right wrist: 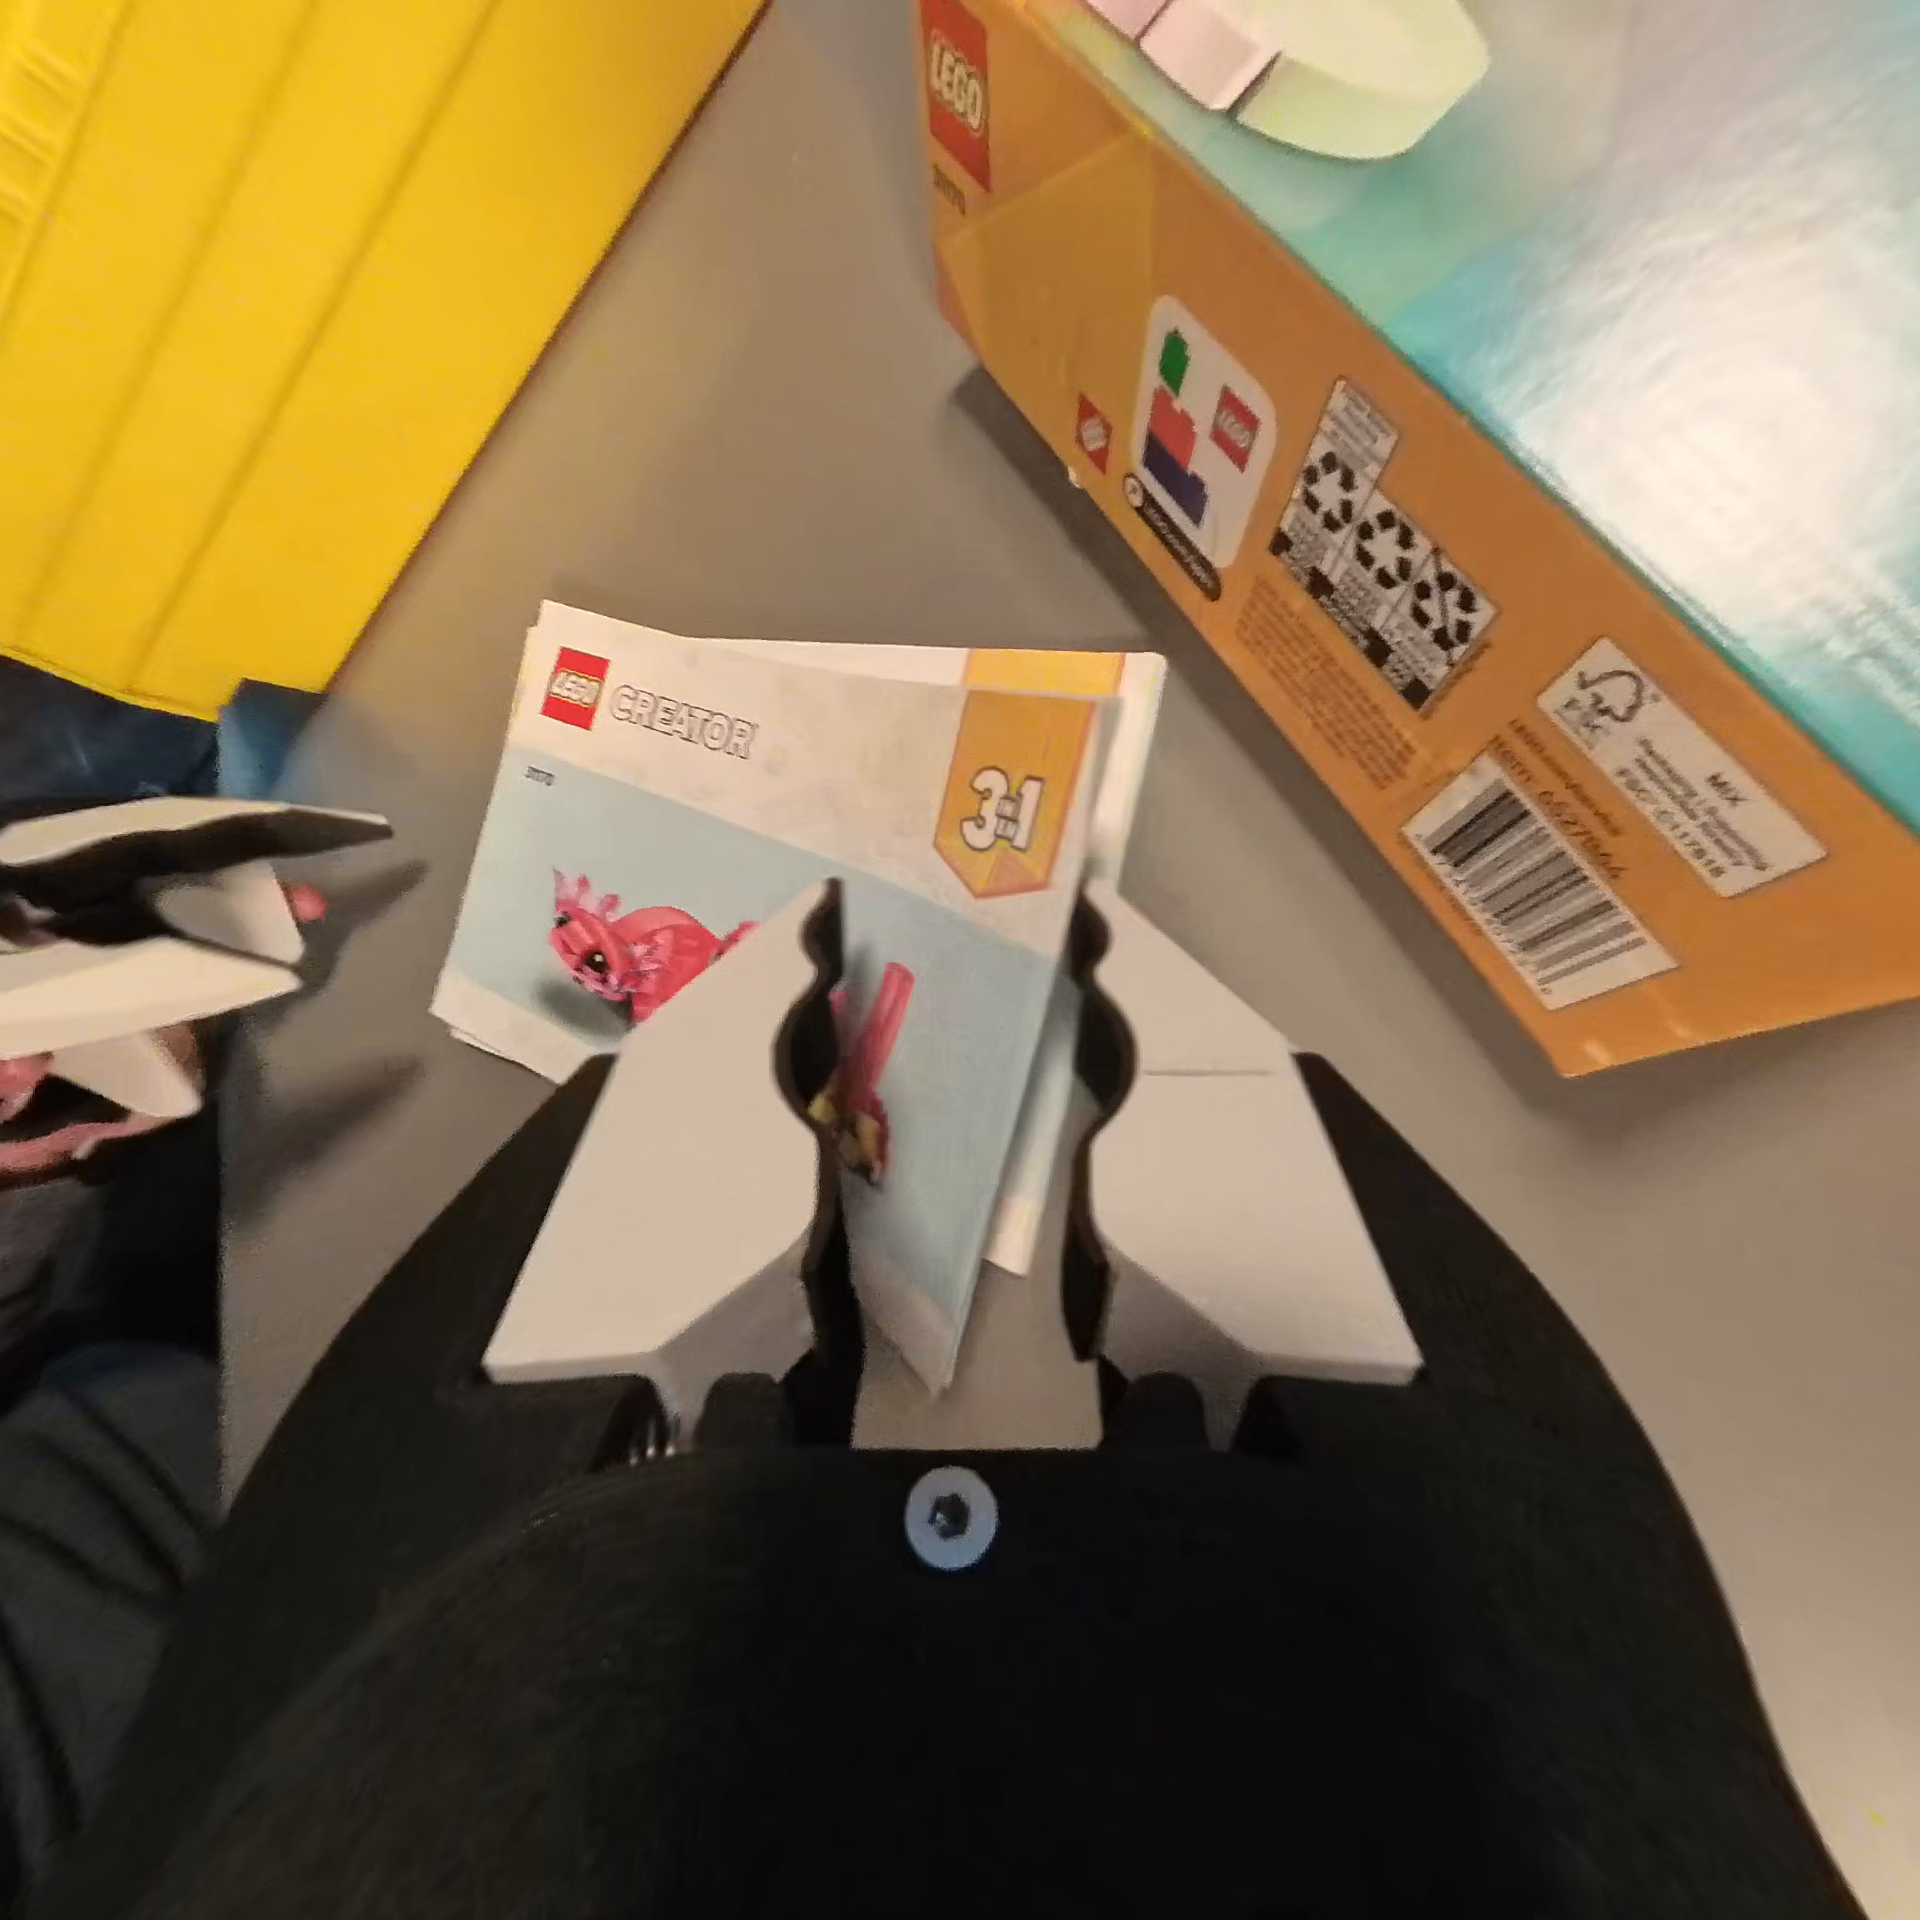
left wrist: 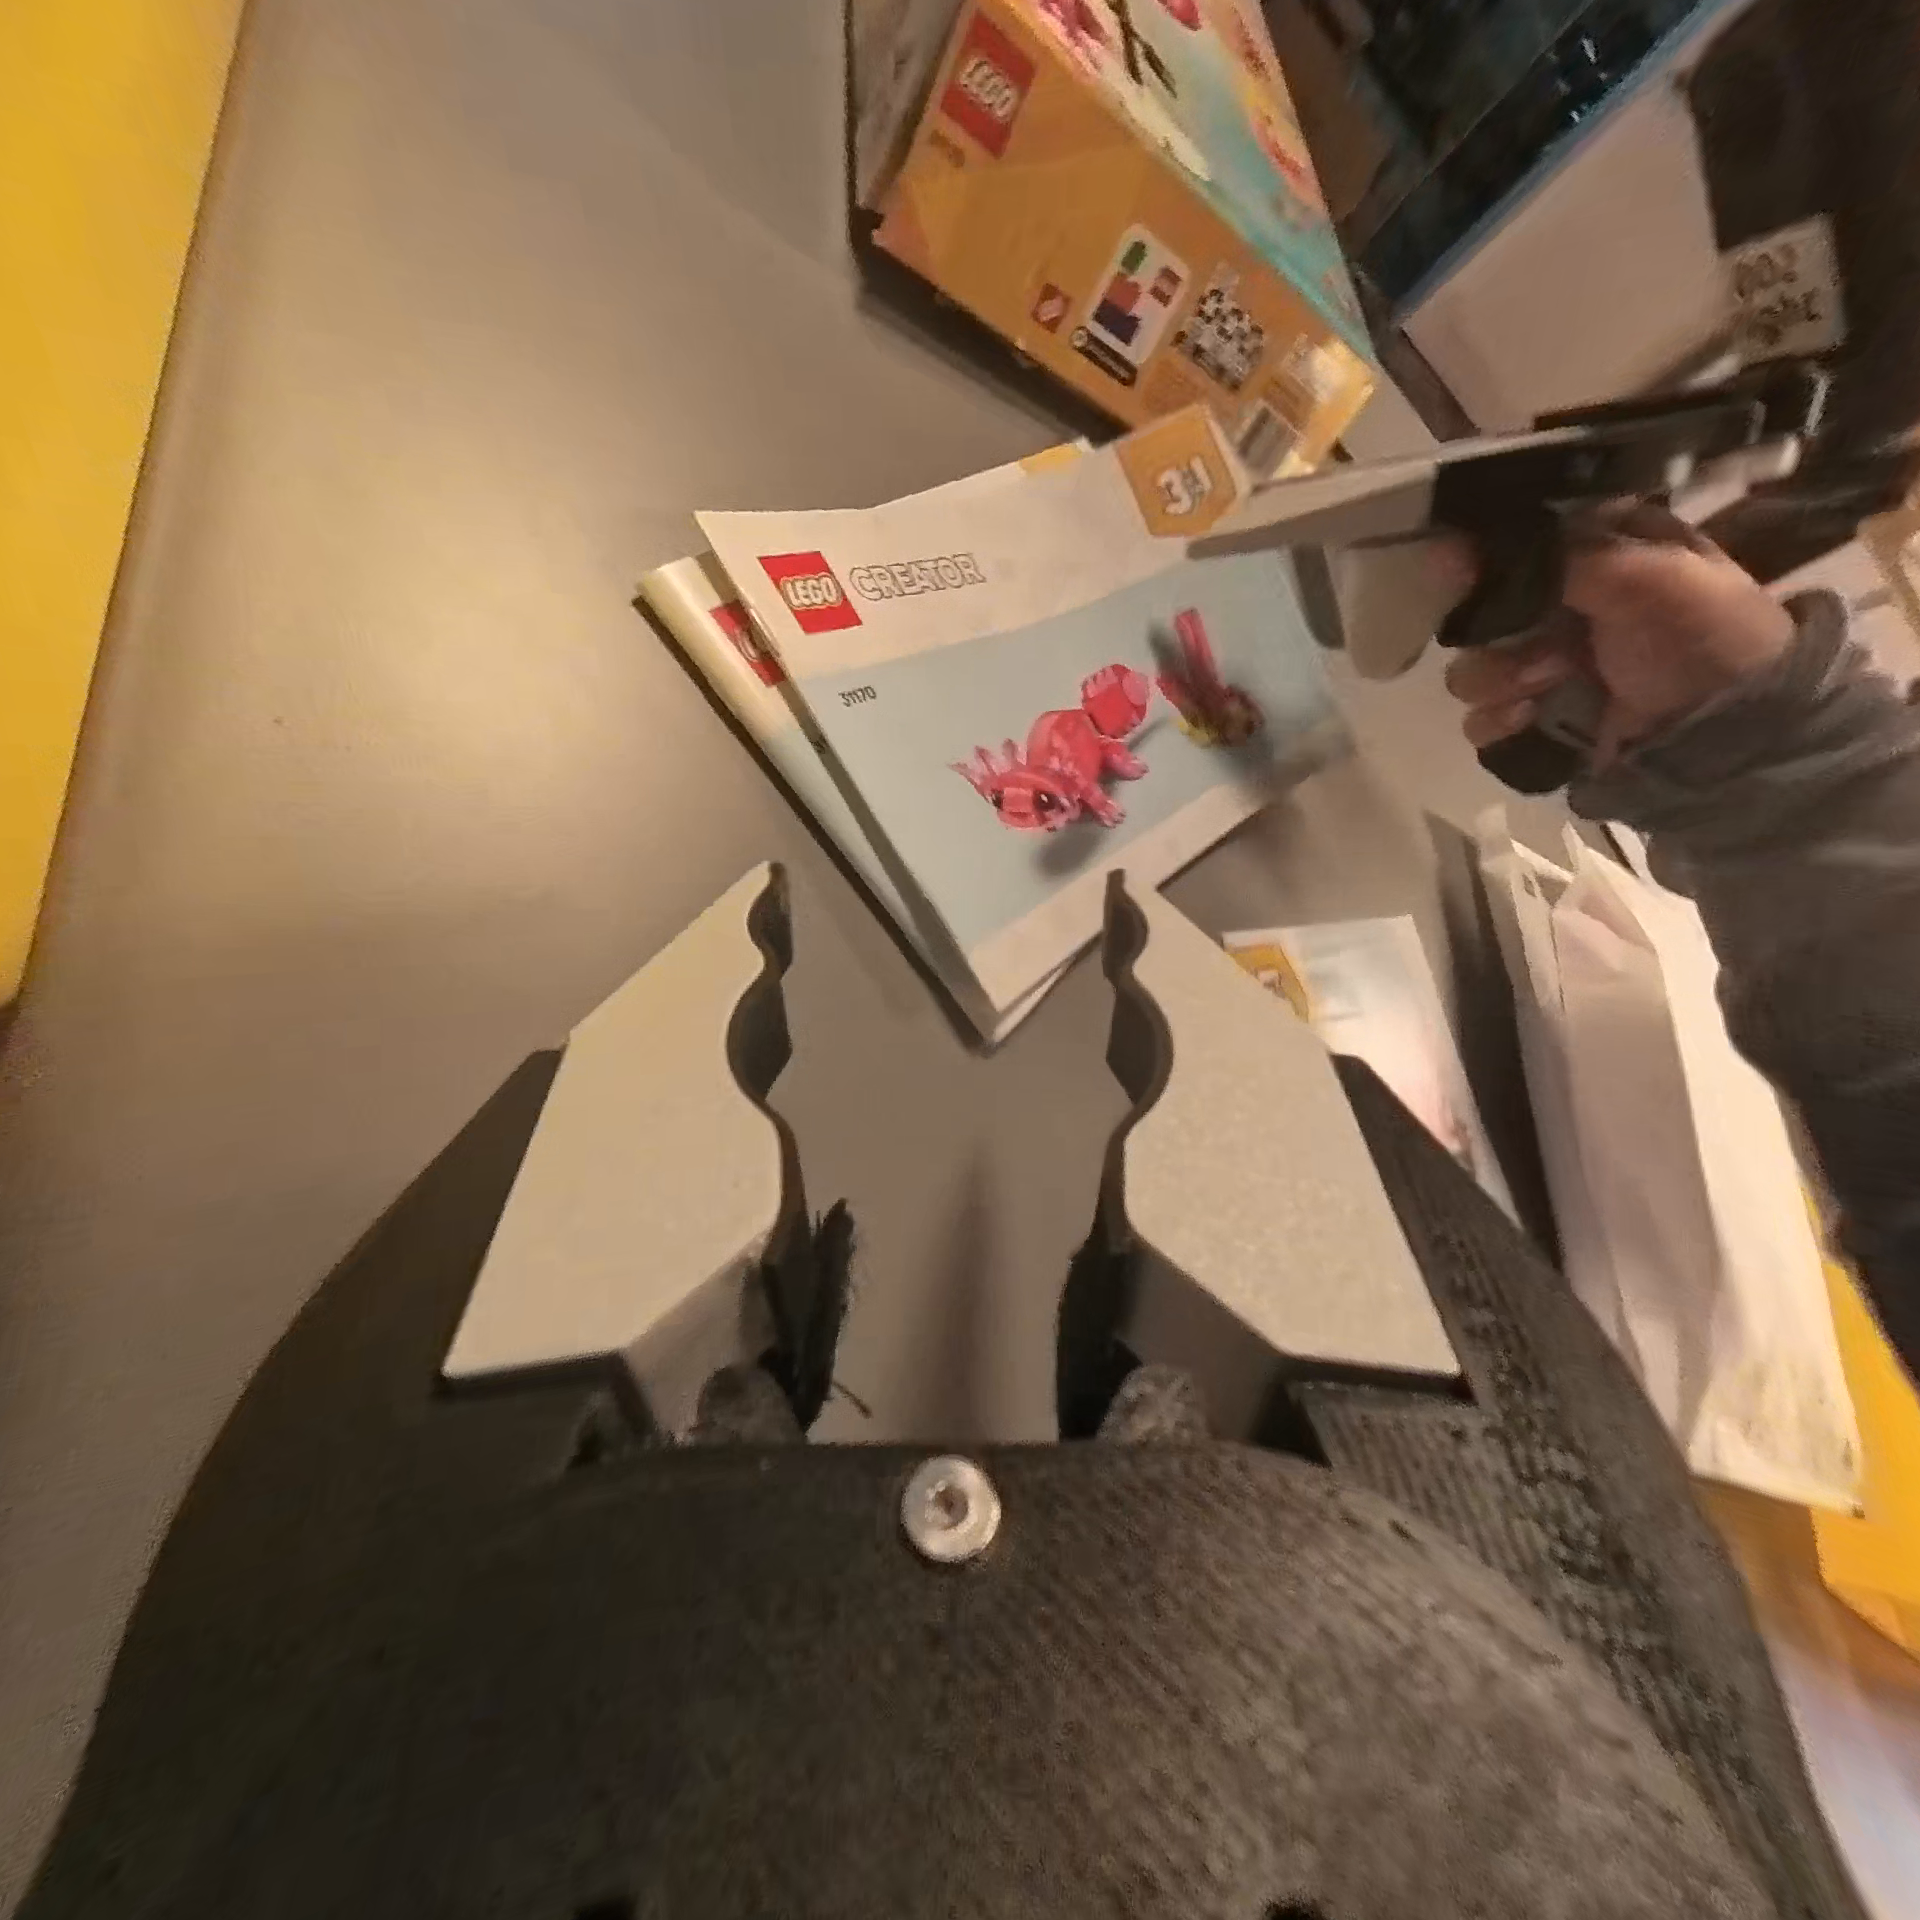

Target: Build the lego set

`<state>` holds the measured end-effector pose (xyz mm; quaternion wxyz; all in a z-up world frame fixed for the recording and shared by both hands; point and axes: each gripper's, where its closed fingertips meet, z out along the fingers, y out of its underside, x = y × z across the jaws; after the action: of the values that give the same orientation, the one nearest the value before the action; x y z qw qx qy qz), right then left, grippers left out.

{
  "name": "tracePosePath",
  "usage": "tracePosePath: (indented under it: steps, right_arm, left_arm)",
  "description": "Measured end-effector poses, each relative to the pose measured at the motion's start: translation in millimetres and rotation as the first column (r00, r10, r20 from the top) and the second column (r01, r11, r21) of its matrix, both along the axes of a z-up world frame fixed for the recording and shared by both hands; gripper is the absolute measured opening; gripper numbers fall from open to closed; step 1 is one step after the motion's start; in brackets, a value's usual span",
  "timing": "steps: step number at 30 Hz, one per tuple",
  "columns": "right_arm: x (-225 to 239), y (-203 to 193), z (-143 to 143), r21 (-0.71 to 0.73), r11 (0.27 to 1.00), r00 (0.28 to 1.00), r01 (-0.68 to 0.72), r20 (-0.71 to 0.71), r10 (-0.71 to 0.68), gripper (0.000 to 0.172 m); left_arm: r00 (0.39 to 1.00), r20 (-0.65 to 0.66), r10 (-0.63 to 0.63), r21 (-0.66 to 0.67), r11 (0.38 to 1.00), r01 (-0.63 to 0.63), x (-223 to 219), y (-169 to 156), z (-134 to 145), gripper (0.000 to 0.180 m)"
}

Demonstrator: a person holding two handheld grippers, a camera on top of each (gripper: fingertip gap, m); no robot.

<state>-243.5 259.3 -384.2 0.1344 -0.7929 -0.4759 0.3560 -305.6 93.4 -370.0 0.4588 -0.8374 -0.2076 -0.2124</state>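
Item: left gripper (left wrist: 940, 894), fingers spread wide with nothing between them, pads bare, held low over the grey table (left wrist: 416, 727). Just ahead of its fingertips lay the near corner of a stapled instruction booklet (left wrist: 997, 707), pale blue cover with a pink brick-built creature, resting askew on a second, similar booklet (left wrist: 686, 623). Item: right gripper (right wrist: 956, 914), held in a hand (left wrist: 1621, 644), fingers parted. The booklet's far edge and lifted cover stood between them, the cover lying close against the left finger (right wrist: 727, 1091), with a visible gap on the other side, so nothing was pinched. Item: orange and teal cardboard box (right wrist: 1351, 582), on the table ahead and to the right of the right gripper, apart from the booklets. Its contents were not visible, and a pale rounded object (right wrist: 1340, 73) rested on its upper face. Item: yellow ribbed surface (right wrist: 260, 260), ahead and to the left of the right gripper. Item: white bag (left wrist: 1662, 1195) and a third printed leaflet (left wrist: 1340, 987), beside the left gripper's right finger. The bag's contents could not be told.
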Motion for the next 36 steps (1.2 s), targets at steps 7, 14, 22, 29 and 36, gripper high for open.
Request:
tracePosePath:
  steps: [7,14,22,29,36]
  right_arm:
    - [12.1,-4.4,-7.5,0.028,0.994,0.994,-0.101,0.032,0.100,0.062]
    - [11.8,-11.1,-11.4,0.151,0.973,0.984,-0.175,0.055,0.169,0.066]
    - [22.4,-9.2,-9.4,0.156,0.978,0.989,-0.137,-0.035,0.144,0.073]
    - [39.7,-18.1,-8.6,0.153,0.977,0.982,-0.146,-0.099,0.162,0.070]
    - [54.5,-13.5,-3.6,0.146,0.978,0.982,-0.147,-0.101,0.162,0.076]
  left_arm:
    - [0.953,0.302,-0.023,-0.048,0.998,0.040,-9.4,15.6,-3.9,0.074]
    - [0.906,0.422,-0.046,-0.077,0.993,0.086,-1.9,35.1,-5.4,0.061]
    - [0.872,0.468,-0.144,0.108,0.989,0.105,8.4,46.2,18.6,0.009]
    - [0.962,0.269,-0.054,-0.065,0.995,0.074,5.6,61.1,-7.4,0.062]
    - [0.979,0.016,-0.203,0.027,0.979,0.202,17.8,68.4,0.2,0.004]
